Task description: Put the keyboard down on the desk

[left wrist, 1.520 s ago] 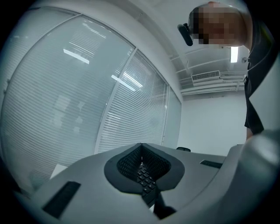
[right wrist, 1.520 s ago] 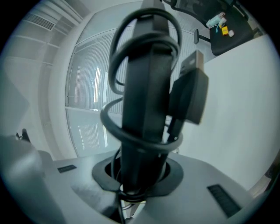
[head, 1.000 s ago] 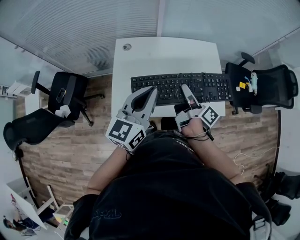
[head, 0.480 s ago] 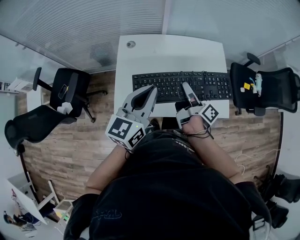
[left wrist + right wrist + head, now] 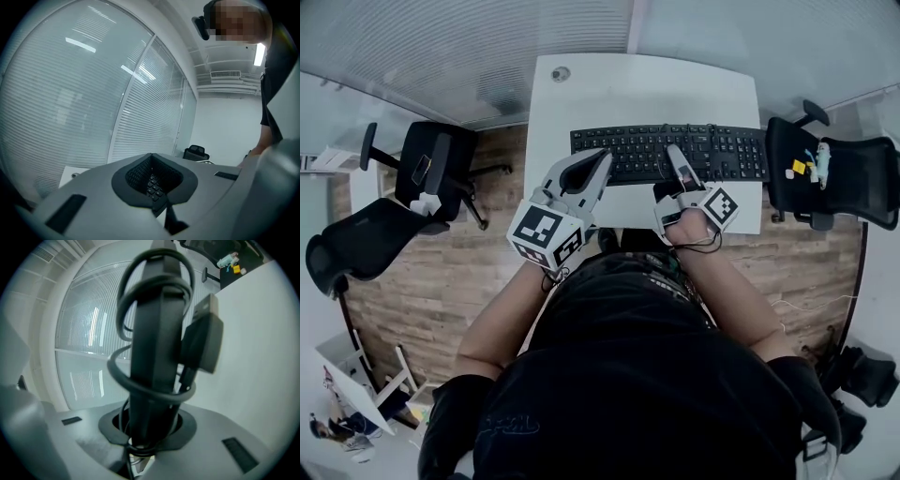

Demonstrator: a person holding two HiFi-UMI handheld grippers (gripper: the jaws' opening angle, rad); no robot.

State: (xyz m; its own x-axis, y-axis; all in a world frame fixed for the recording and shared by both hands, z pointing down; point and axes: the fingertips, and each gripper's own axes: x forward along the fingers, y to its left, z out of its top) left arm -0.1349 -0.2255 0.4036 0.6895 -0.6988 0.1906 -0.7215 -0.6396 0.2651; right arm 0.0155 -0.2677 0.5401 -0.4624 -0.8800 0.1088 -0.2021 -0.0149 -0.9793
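Nearest the person, at the desk's near edge, the left gripper is clamped on the keyboard's near edge toward its left end. In the left gripper view a few keys show in the hollow between its closed pads. Just beside it toward the desk's right side, the right gripper is also closed on the keyboard. Its own view shows the black body held edge-on in the jaws, with the cable looped around it and a block-like plug hanging beside it. The keyboard lies lengthwise over the desk's near half; whether it already rests on the top I cannot tell. It looks like a light, stiff plastic slab, so it should not sag between two holds. The smooth casing could slide in the pads, though, and the keys would give under pressure, so the bare front rim at two spread points seems the sound place to hold it. The loose cable coil could catch underneath and leave it rocking. Beyond the desk's far edge stands a glass wall with blinds, and office chairs flank the desk.
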